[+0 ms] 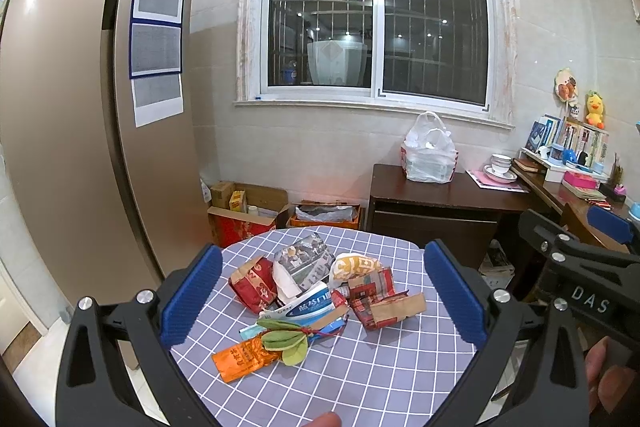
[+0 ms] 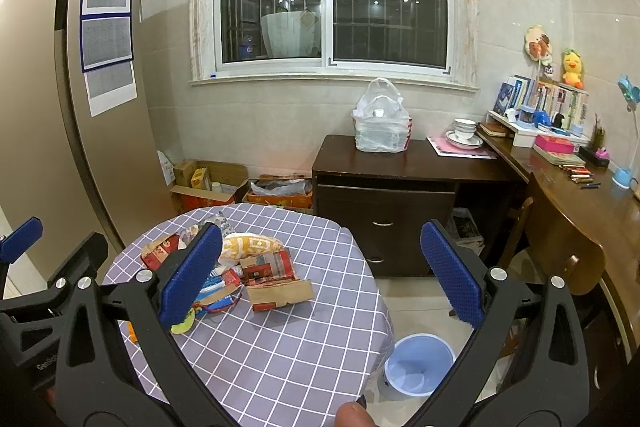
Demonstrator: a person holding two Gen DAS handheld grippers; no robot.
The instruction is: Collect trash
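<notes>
While both grippers hover with jaws spread wide and holding nothing, the left gripper (image 1: 322, 291) faces a pile of wrappers (image 1: 320, 291) on the checked tabletop (image 1: 380, 379). Beside the table, below the right gripper (image 2: 322, 275), a blue bin (image 2: 418, 365) stands empty. "DAS" shows on the right gripper.

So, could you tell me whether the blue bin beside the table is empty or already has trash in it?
Empty: the blue bin stands upright on the floor, its bare bottom showing in the right wrist view.
</notes>
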